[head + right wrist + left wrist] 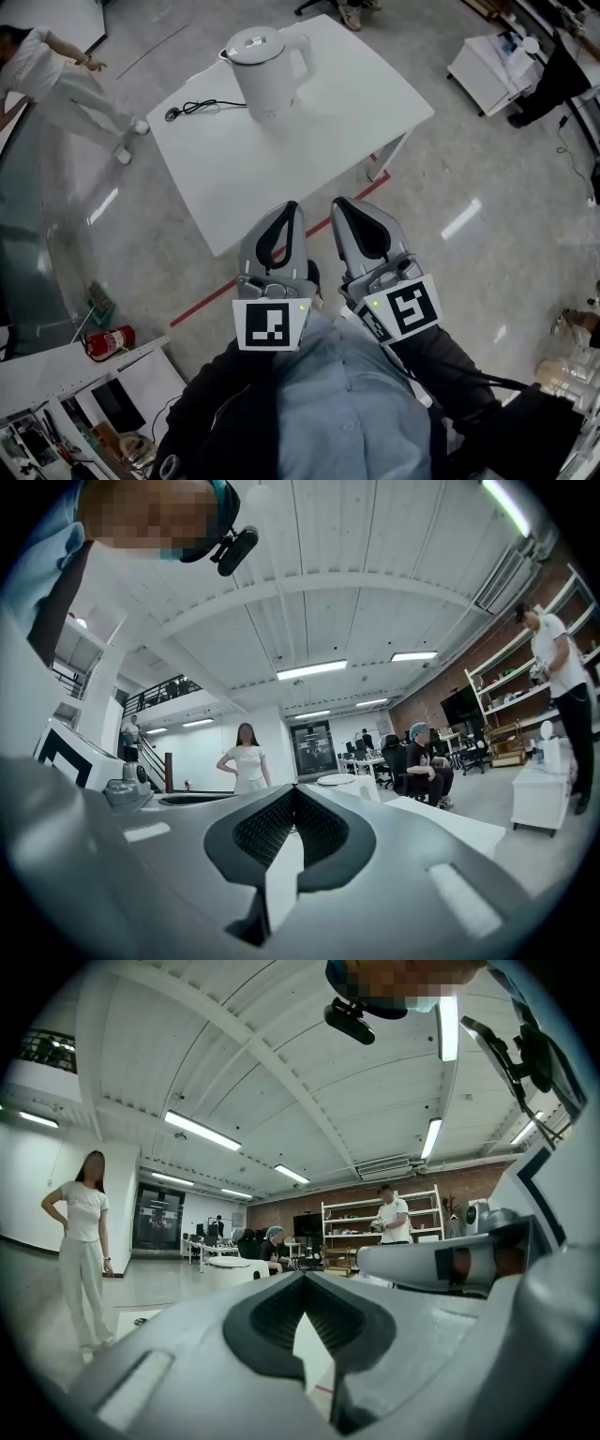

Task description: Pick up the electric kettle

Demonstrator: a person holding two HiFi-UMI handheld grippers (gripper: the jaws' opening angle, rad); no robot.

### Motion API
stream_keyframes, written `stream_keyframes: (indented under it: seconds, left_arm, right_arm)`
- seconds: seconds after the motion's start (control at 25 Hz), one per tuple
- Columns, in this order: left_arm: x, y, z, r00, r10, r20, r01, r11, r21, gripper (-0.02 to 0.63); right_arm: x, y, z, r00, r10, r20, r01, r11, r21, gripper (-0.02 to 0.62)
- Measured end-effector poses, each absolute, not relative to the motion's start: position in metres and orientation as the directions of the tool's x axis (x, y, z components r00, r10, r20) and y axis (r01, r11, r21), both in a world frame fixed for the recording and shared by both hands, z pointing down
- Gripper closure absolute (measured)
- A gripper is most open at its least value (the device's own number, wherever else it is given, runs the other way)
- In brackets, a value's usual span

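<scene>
The white electric kettle (266,68) stands upright on the far part of a white table (281,169), handle to the right, lid shut. Its black cord (202,106) trails left across the tabletop. Both grippers are held close to the person's chest, short of the table's near corner and well apart from the kettle. My left gripper (291,209) and right gripper (339,204) are shut with nothing in them. Beyond the shut jaws, the kettle's top (232,1264) peeks out in the left gripper view (302,1276), and likewise the kettle (342,782) in the right gripper view (295,789).
A person in white (56,80) stands left of the table beside a curved glass wall. A red tape line (202,305) crosses the floor under the table's near corner. A fire extinguisher (111,340) lies at the left. A white cabinet (492,66) stands at the upper right.
</scene>
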State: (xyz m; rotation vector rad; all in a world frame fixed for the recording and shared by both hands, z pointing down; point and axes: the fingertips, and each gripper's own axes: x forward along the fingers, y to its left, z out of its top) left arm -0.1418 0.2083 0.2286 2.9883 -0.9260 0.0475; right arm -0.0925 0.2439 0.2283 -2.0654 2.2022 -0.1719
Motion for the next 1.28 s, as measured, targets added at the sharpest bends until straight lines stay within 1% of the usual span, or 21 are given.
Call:
stream_keyframes:
  seconds: [0.28, 0.56, 0.96, 1.28]
  left_arm:
    - [-0.125, 0.151, 0.209, 0.842, -0.539, -0.021, -0.539, -0.842, -0.01, 0.606]
    - [-0.112, 0.124, 0.2, 0.849, -0.527, -0.047, -0.527, -0.85, 0.012, 0.606]
    - [-0.072, 0.1, 0.213, 0.857, -0.515, -0.013, -0.515, -0.857, 0.008, 0.606]
    - [-0.031, 0.056, 0.227, 0.824, -0.566, 0.031, -0.567, -0.824, 0.018, 0.606]
  right_arm:
    - [-0.082, 0.181, 0.207, -0.054, -0.998, -0.042, -0.987, 0.06, -0.148, 0.568]
    - [-0.069, 0.159, 0.197, -0.038, -0.999, -0.036, -0.994, 0.042, -0.104, 0.568]
    - [-0.028, 0.138, 0.203, -0.015, -0.999, -0.045, -0.995, 0.02, -0.1, 0.568]
    - [0.014, 0.09, 0.221, -0.082, -0.997, -0.011, -0.986, 0.083, -0.145, 0.568]
